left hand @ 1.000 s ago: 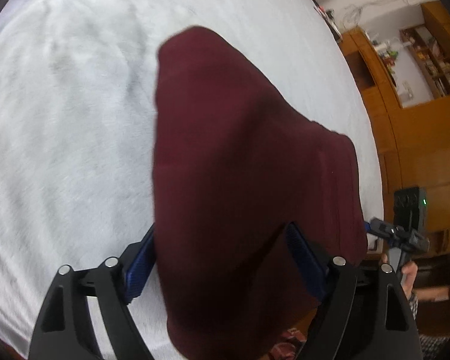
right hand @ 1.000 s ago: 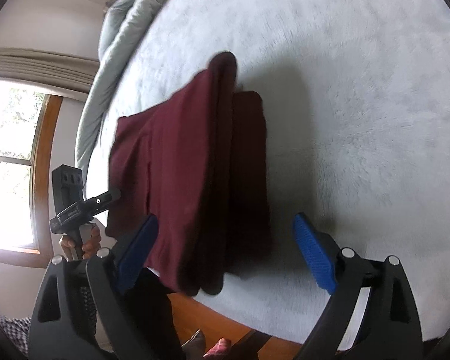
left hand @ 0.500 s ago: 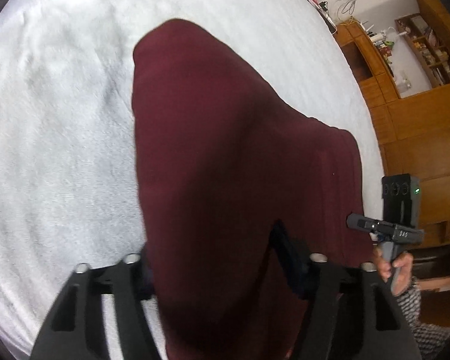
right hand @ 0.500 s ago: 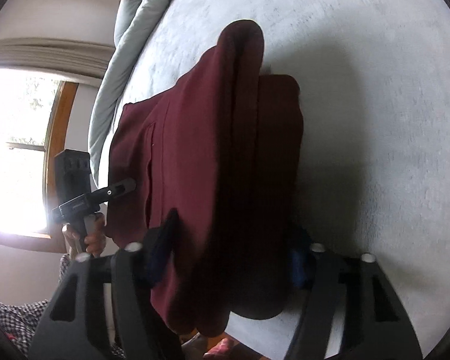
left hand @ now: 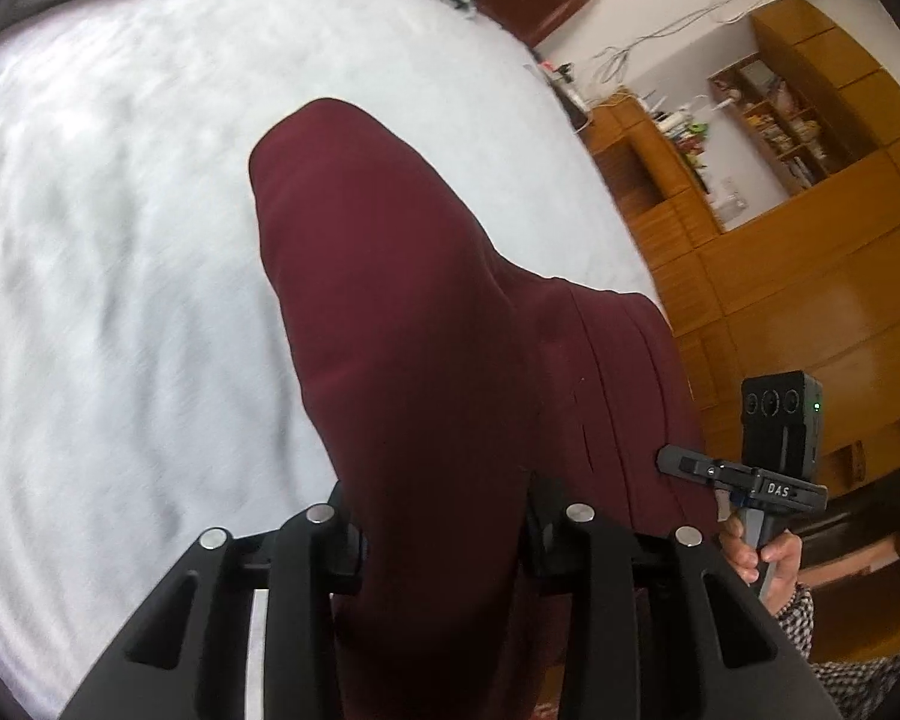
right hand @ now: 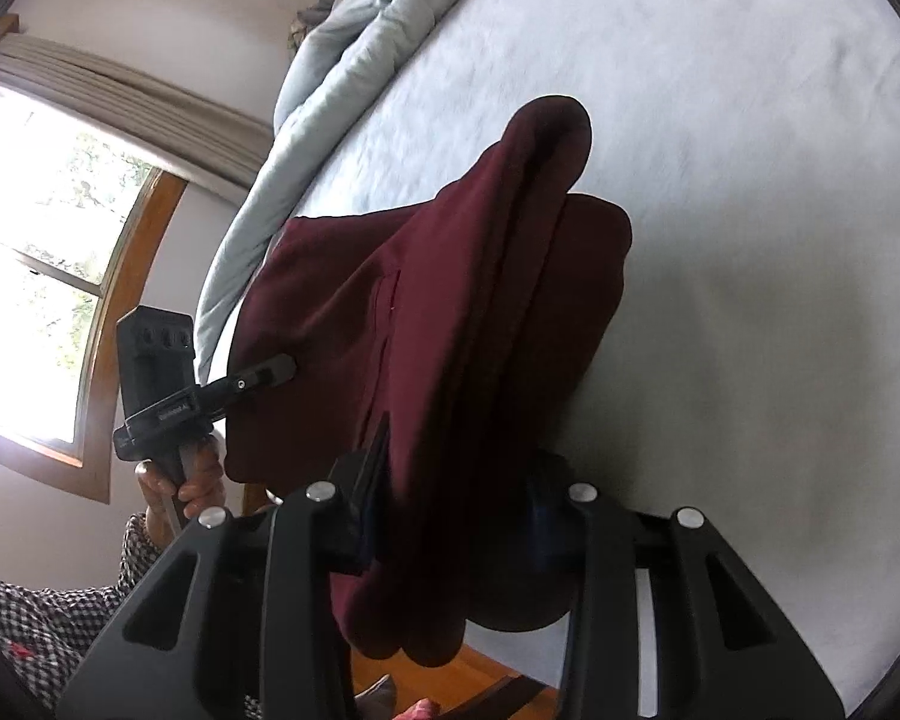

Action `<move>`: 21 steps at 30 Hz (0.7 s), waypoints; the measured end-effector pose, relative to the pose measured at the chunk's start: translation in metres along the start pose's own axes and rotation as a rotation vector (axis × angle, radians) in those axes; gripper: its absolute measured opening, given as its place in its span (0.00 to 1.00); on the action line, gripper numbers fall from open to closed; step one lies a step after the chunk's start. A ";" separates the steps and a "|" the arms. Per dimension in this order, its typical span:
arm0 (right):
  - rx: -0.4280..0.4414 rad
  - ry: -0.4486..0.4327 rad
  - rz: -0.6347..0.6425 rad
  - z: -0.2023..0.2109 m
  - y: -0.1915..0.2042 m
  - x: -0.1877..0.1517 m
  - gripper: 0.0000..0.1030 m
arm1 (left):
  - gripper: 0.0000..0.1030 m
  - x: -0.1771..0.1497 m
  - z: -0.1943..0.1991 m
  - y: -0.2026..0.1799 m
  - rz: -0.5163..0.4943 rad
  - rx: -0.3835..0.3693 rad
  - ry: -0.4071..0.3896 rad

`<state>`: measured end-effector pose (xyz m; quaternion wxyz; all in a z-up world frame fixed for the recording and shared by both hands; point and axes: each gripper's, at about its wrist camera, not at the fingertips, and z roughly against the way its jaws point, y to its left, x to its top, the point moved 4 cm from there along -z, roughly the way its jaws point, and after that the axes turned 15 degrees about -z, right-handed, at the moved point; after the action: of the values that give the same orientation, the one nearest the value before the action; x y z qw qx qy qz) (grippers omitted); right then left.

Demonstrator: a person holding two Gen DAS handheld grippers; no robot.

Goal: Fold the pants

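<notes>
Two grippers are closing on the dark red pants [left hand: 426, 360] at the near edge of the white bed [left hand: 120, 300]. The left gripper [left hand: 444, 540] and right gripper [right hand: 456, 516] both pinch thick cloth. It looks soft and floppy, so hold the corners.
</notes>
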<state>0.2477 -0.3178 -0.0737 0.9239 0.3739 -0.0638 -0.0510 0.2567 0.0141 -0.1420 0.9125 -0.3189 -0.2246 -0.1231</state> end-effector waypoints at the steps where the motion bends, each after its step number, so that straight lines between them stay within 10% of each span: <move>1: -0.014 -0.014 0.006 0.007 -0.001 0.008 0.34 | 0.35 0.011 -0.005 -0.005 -0.014 0.003 -0.003; 15: -0.106 -0.032 -0.090 -0.044 -0.075 0.130 0.36 | 0.37 0.078 -0.106 0.039 -0.002 0.156 0.079; 21: -0.052 -0.020 -0.154 -0.049 -0.107 0.124 0.63 | 0.56 0.059 -0.120 0.057 0.010 0.172 0.120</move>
<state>0.3731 -0.3781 -0.1735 0.9259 0.3531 -0.0427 -0.1272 0.3690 -0.0232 -0.2265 0.9489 -0.2327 -0.1775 -0.1178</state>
